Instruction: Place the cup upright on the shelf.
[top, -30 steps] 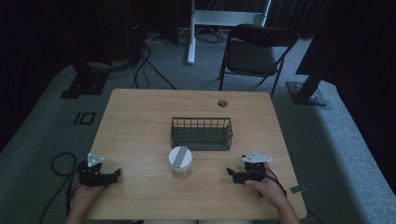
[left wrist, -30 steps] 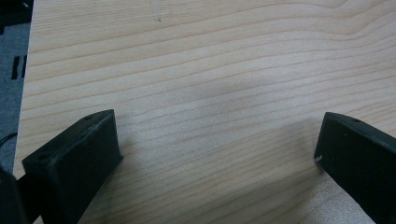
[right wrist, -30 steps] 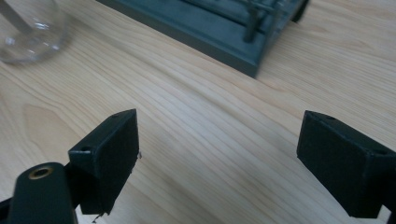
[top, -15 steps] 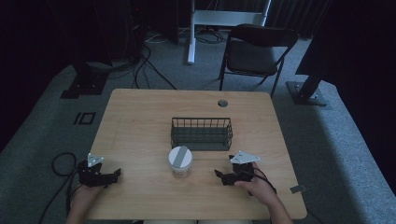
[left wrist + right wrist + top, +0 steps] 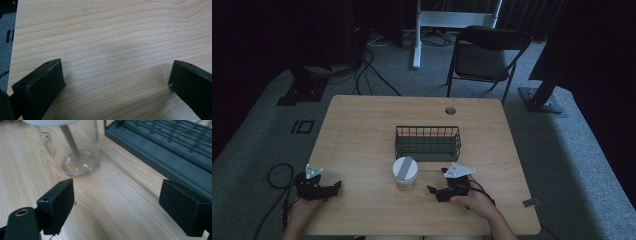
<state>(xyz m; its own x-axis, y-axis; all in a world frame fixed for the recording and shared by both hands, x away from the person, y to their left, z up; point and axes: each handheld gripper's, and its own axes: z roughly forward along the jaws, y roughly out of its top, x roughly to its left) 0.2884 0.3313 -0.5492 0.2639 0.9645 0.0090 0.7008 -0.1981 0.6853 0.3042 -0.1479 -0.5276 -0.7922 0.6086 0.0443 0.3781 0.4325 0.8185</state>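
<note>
High view, near edge of the counter (image 5: 362, 125): the person's left hand (image 5: 299, 210) holds the left tongs (image 5: 332, 187) at the near left corner, and the right hand (image 5: 474, 199) holds the right tongs (image 5: 435, 191) just right of centre. Left gripper view: the left tongs (image 5: 116, 82) stand with jaws spread wide over bare wood, holding nothing. Right gripper view: the right tongs (image 5: 116, 207) are likewise spread wide and hold nothing; between and beyond their jaws rises the clear base of the jar (image 5: 80, 160), offset toward the left jaw.

Governing relation: the jar (image 5: 405, 172), a clear glass vessel with a white lid crossed by a grey strip, stands upright near the middle of the counter, its long axis vertical. It lies just left of and slightly beyond the right tongs, near but not touching them, and well apart from the left tongs. The right hand is therefore judged the nearer for a side grasp on the jar's wall.

Farther off, the dark wire basket (image 5: 427, 142) sits just behind the jar, its long side running across the counter; its near wall (image 5: 160, 157) appears in the right gripper view beside the jar. A grommet hole (image 5: 450, 110) marks the far edge.
</note>
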